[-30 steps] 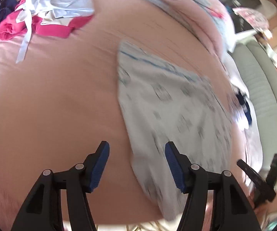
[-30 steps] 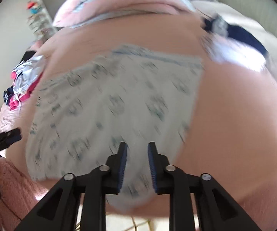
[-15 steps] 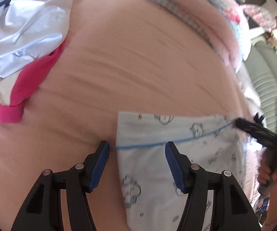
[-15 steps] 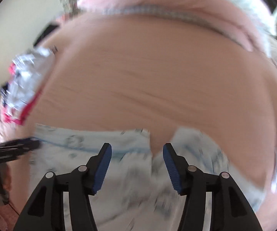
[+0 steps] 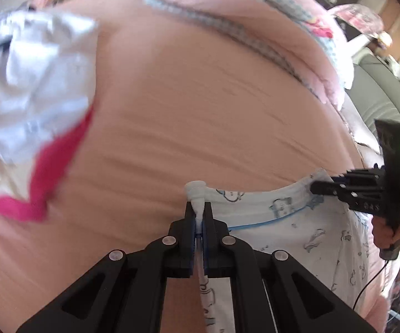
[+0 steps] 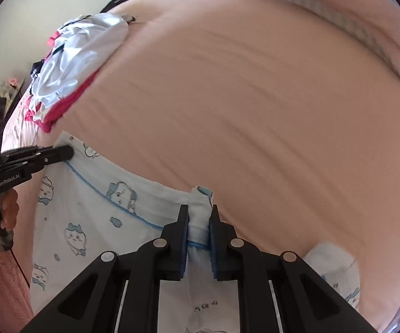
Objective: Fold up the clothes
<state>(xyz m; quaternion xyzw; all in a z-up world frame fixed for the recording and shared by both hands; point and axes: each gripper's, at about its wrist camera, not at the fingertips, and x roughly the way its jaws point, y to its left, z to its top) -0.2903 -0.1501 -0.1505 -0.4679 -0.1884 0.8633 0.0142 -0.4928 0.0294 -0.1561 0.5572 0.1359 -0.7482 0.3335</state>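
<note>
Printed garment lies on the bed, lower frame. Left gripper and right gripper each pinch a top-edge corner. Risk: thin bunched holds may slip when lifted, skewing the fold; clothes pile at upper left could snag.

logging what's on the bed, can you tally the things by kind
printed white garment: 1, held at its top edge by both grippers
pile of unfolded clothes, white and pink, pieces inside too jumbled to count: 1
hand-held grippers: 2, left hand-held gripper and right hand-held gripper, each shut on the garment
pink bed sheet: 1
total: 5
</note>
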